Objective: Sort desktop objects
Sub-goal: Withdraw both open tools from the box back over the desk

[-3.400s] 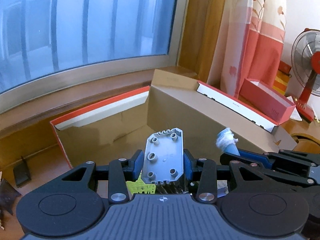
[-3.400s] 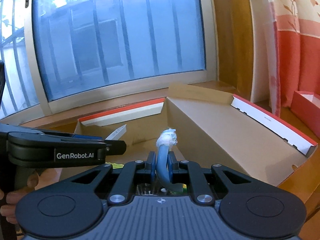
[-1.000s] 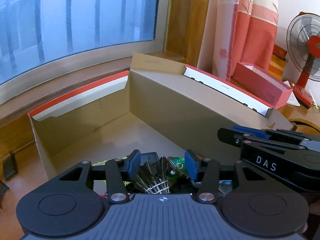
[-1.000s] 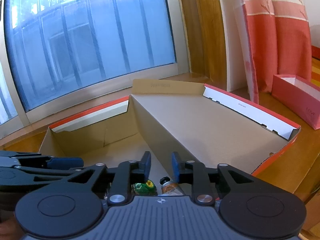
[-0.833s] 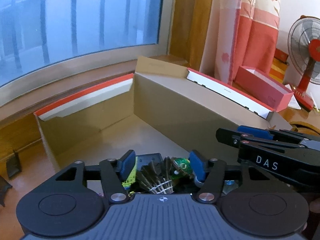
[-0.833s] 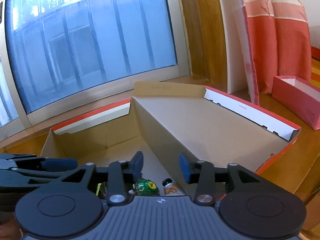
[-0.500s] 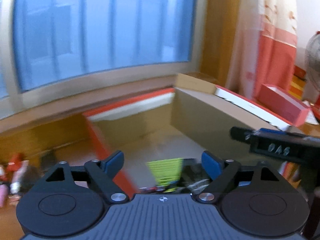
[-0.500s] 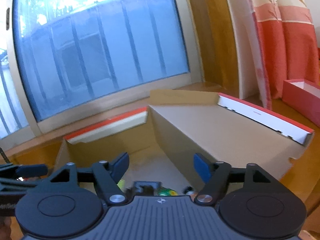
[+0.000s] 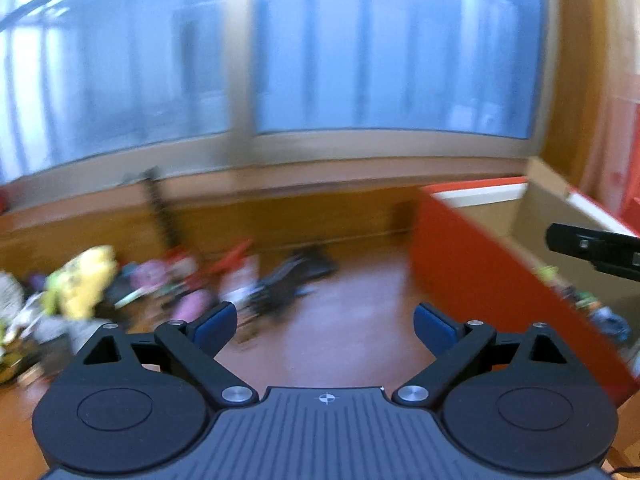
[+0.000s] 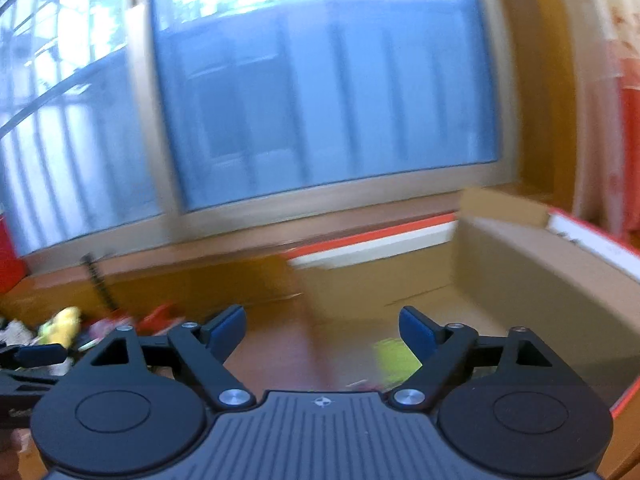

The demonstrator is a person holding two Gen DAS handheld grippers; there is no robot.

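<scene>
**Left wrist view: clutter pile lies lower left, both claws empty**

Left gripper (image 9: 325,322): jaws have just been opening, now wide, nothing betw. them. The pile of loose objects (image 9: 120,288) sits mid-left of frame, blurred, no long axis readable. Cardboard box (image 9: 472,264) is at right w/ items inside. Left hand looks nearer the pile.

Right wrist view: right gripper (image 10: 322,330) also just spread, empty; pile (image 10: 68,328) only at far-left edge, but box interior (image 10: 520,280) shows more fully.
</scene>
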